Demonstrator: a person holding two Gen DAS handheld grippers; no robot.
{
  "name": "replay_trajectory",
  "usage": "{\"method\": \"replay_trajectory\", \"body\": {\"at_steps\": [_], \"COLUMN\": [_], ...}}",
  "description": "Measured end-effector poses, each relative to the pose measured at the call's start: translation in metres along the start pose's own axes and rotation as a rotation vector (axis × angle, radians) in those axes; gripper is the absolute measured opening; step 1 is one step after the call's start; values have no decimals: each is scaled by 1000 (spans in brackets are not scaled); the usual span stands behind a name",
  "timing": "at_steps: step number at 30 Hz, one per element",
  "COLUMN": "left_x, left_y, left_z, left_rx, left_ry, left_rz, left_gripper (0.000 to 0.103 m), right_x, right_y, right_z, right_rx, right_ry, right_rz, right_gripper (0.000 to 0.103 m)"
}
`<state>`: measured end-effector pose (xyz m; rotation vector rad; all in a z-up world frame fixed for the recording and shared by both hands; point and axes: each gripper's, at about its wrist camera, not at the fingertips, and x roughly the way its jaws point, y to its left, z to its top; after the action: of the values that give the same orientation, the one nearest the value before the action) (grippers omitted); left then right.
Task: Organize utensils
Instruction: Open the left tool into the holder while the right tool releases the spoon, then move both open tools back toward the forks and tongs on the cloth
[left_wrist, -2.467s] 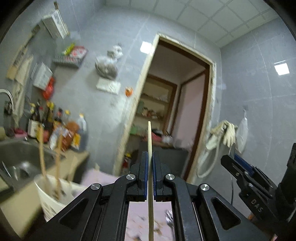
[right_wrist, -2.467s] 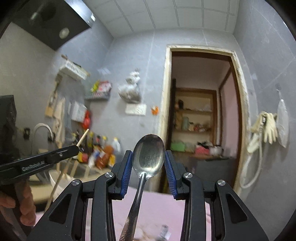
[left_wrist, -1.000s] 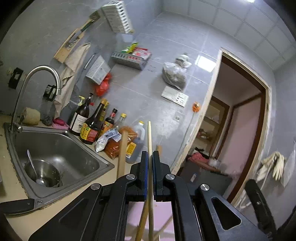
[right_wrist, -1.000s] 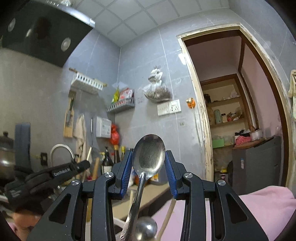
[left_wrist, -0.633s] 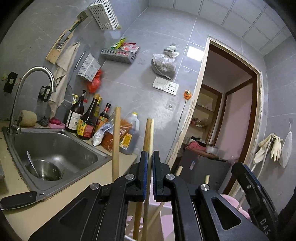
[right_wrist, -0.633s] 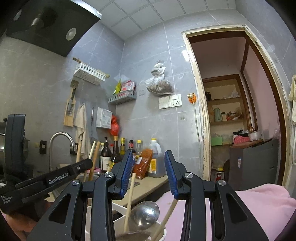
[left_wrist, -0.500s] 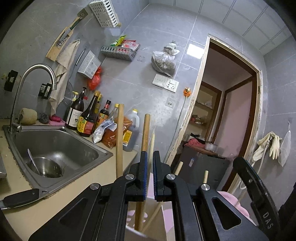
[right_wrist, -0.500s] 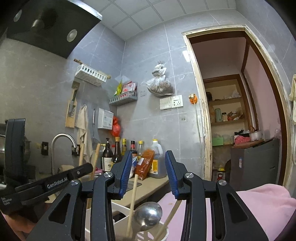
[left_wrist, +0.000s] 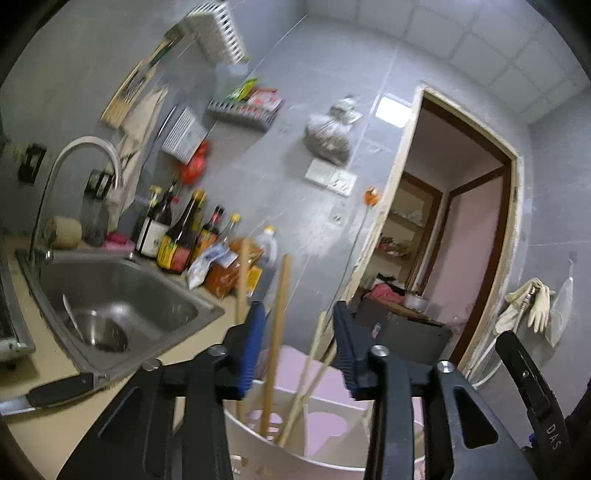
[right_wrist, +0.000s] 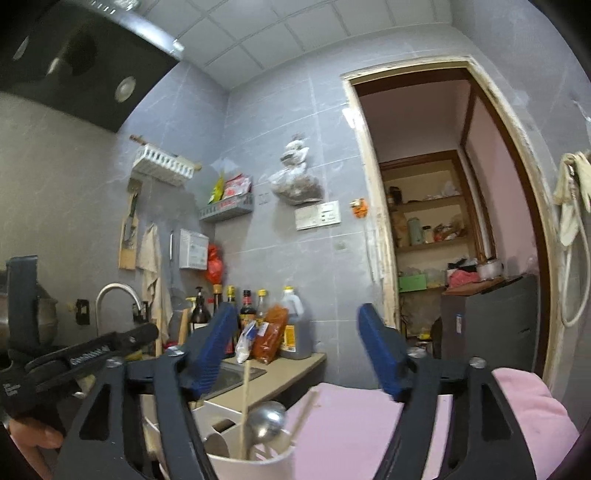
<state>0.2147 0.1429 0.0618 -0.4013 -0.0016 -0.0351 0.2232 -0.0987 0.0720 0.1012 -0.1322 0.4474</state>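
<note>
We have both grippers hanging over the white utensil holder (left_wrist: 332, 454), and both stand spread with nothing between their fingers: the left gripper (left_wrist: 297, 345) frames the wooden chopsticks (left_wrist: 275, 350), and the right gripper (right_wrist: 301, 350) is opened wide above the metal spoon (right_wrist: 266, 415). The chopsticks stand upright or lean inside the holder, and the spoon sits in it bowl-up beside a thin stick. We judge the chopsticks light, stiff and easy to tip, best pinched high on the shaft if we must shift one; the spoon looks heavier and slick, so the narrow neck under the bowl would be the surer hold. The holder itself seems thin plastic and may topple if a stick is levered against its rim. It stands near the counter's end, with the steel sink (left_wrist: 110, 306) to the left and a pink cloth (right_wrist: 369, 432) behind it. Straight up seems the freest way out; sideways, the two grippers sit close to each other.
</note>
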Motion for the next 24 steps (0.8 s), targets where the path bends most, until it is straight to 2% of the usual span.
{"method": "replay_trajectory", "body": {"at_steps": [2, 4, 9, 11, 17, 21, 24], "left_x": [-7, -15, -29, -33, -38, -42, -42], "left_y": [-9, -19, -47, -59, -89, -110, -124], "left_z": [1, 0, -8, -12, -23, -28, -35], "left_rx": [14, 21, 83, 113, 126, 189, 206], "left_ry": [-7, -1, 17, 28, 125, 164, 221], "left_rz": [-9, -36, -92, -106, -205, -270, -311], "left_gripper": [50, 57, 77, 85, 97, 100, 100], "right_x": [-9, -19, -53, -67, -106, -126, -136], "right_y": [-8, -13, -26, -31, -47, -62, -75], "right_z": [2, 3, 14, 20, 38, 41, 42], "right_rx": [9, -3, -50, -69, -162, -169, -163], "right_ry": [9, 26, 26, 21, 20, 25, 44], "right_rz": [-12, -24, -49, -54, -100, -132, -157], "right_gripper": [76, 79, 102, 103, 103, 103, 103]}}
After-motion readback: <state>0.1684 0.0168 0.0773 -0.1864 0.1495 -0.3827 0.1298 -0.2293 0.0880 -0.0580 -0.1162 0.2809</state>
